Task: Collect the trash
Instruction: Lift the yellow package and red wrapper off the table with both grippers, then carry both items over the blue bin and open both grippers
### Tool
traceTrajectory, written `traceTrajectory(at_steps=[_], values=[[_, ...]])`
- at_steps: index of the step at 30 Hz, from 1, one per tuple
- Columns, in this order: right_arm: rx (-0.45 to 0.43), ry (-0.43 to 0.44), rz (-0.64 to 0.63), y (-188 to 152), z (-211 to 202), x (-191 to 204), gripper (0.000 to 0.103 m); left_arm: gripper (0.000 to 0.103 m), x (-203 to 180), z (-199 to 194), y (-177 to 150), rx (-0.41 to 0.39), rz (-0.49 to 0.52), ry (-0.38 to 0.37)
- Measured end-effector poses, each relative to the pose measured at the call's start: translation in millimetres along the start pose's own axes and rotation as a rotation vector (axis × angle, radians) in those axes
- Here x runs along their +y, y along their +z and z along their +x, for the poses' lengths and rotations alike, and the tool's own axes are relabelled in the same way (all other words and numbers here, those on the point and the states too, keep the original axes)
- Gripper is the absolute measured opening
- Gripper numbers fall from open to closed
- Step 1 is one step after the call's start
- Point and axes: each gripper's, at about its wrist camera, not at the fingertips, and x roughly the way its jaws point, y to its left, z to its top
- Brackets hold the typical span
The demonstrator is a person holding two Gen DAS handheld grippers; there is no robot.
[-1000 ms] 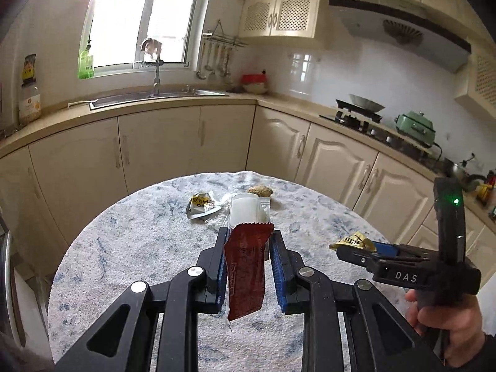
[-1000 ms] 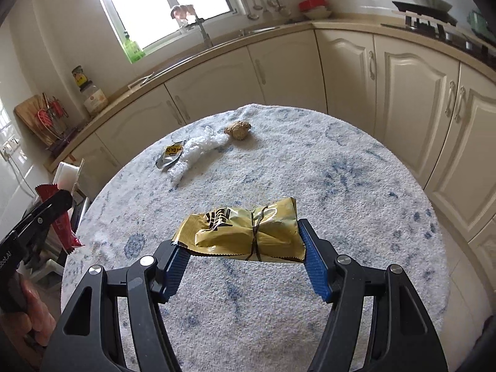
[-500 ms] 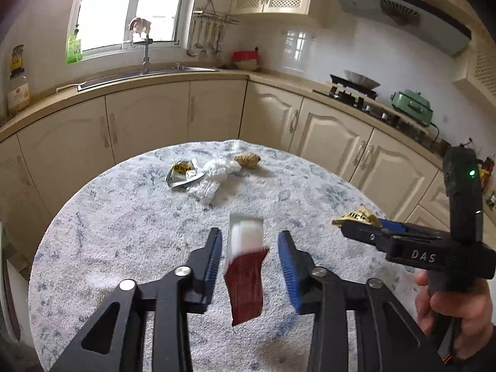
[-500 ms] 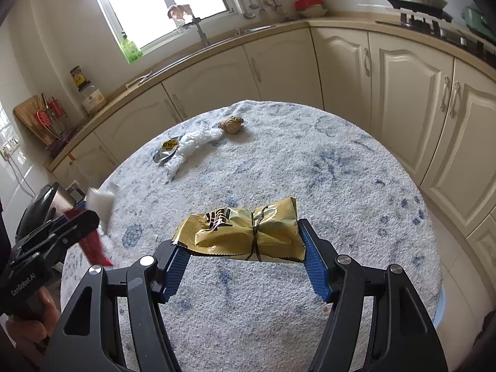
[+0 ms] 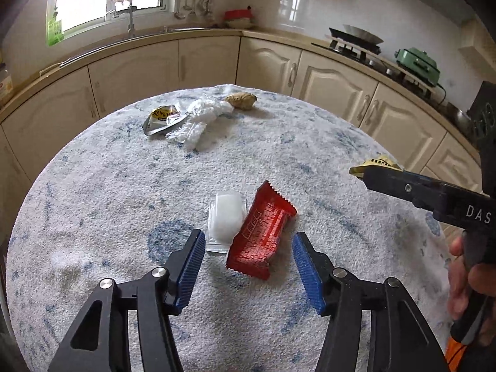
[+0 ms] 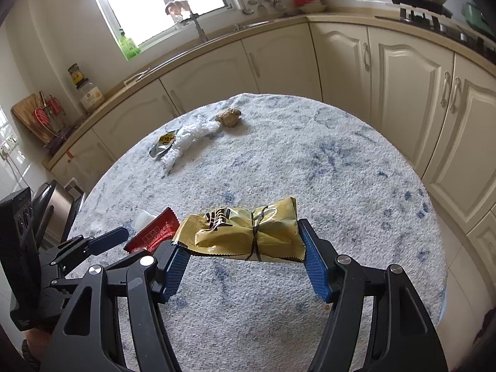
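Observation:
A red wrapper (image 5: 262, 235) with a white plastic tray (image 5: 225, 220) beside it lies on the round table (image 5: 93, 192), just ahead of my open, empty left gripper (image 5: 248, 255). It also shows in the right wrist view (image 6: 153, 232). My right gripper (image 6: 241, 248) is shut on a yellow snack bag (image 6: 245, 232) and holds it above the table. It shows at the right of the left wrist view (image 5: 403, 183). At the far side lie a small foil packet (image 5: 162, 117), crumpled clear plastic (image 5: 198, 117) and a brown lump (image 5: 241, 100).
Cream cabinets and a counter with a sink (image 5: 130, 35) ring the table. A stove with a wok (image 5: 356, 38) and a green pot (image 5: 418, 65) stand at the right. A metal bin (image 6: 52, 204) stands left of the table.
My left gripper opened and let go of the red wrapper and white tray, which dropped onto the table. The right gripper kept hold of the yellow bag.

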Motion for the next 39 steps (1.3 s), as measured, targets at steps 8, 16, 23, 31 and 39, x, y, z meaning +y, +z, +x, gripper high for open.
traceTrajectory(at_steps=[8, 16, 23, 31, 39], values=[[-0.008, -0.001, 0.004, 0.0, -4.7, -1.4, 0.067, 0.020, 1.0, -1.1, -1.9, -0.007, -0.029, -0.033], [-0.018, -0.001, 0.010, 1.0, -10.1, -4.6, 0.067, 0.020, 7.0, -23.9, -13.3, -0.038, -0.051, -0.065], [-0.041, 0.003, 0.002, 5.3, -24.4, -2.8, 0.067, 0.020, 2.2, -48.8, -11.1, -0.089, -0.051, -0.097], [-0.129, -0.005, -0.005, 14.4, -73.6, -11.2, 0.067, 0.020, -25.6, -91.1, 6.5, -0.209, 0.007, -0.122], [-0.219, -0.068, 0.021, 14.2, -134.2, -50.5, 0.067, 0.020, -77.3, -118.2, 17.5, -0.273, 0.080, -0.198]])
